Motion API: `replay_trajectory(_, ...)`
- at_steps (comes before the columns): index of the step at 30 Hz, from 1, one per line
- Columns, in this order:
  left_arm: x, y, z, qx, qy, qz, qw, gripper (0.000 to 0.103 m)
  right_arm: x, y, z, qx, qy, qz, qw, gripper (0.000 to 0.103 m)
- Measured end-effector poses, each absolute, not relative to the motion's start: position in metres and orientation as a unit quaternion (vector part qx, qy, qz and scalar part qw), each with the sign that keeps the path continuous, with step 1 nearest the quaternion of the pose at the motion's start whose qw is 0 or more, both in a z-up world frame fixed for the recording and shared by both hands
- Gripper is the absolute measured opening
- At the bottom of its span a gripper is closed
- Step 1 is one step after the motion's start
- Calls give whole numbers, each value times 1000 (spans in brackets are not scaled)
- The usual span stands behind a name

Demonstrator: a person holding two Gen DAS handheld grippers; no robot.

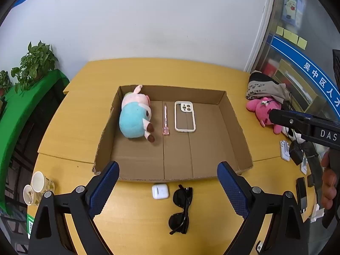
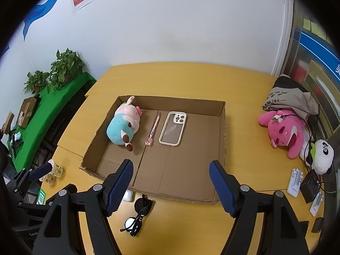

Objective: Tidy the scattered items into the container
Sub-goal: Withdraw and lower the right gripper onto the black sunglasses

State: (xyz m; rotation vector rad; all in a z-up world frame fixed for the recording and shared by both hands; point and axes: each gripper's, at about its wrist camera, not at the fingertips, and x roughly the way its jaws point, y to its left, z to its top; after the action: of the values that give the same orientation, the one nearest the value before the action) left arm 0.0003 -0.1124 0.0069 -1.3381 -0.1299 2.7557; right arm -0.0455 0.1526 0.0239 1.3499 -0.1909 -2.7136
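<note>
**Both hand-held grippers wide over the box edge**

Left hand-held gripper [image 1: 167,178] and right hand-held gripper [image 2: 171,178] stand open and grip nothing. On the right one's arm I read "DAS". Inside the cardboard box [image 1: 235,125] lie a plush pig [image 1: 133,116], a pink pen [image 1: 165,119] and a phone case [image 1: 184,116], pen and case running lengthwise away from me. On the worktop [image 1: 212,72], just before the box's near wall, sit a white earbud case [image 1: 160,191] and sunglasses [image 1: 181,208], their long axis also pointing away.
</note>
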Motion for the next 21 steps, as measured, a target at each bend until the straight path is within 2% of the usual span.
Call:
replay_trajectory(6,7,-116,-18,-466,-61,881,51,96,-40,153,5,468,-78,-878,61,74)
replay_trajectory(11,20,-125,-69,-512,-77,853,62,96,-35,144,-29,511,-94,-850,86,74)
replay_trajectory(21,36,-126,-168,-582,-115,800,96,96,-32,105,-136,620,-142,-760,136,74)
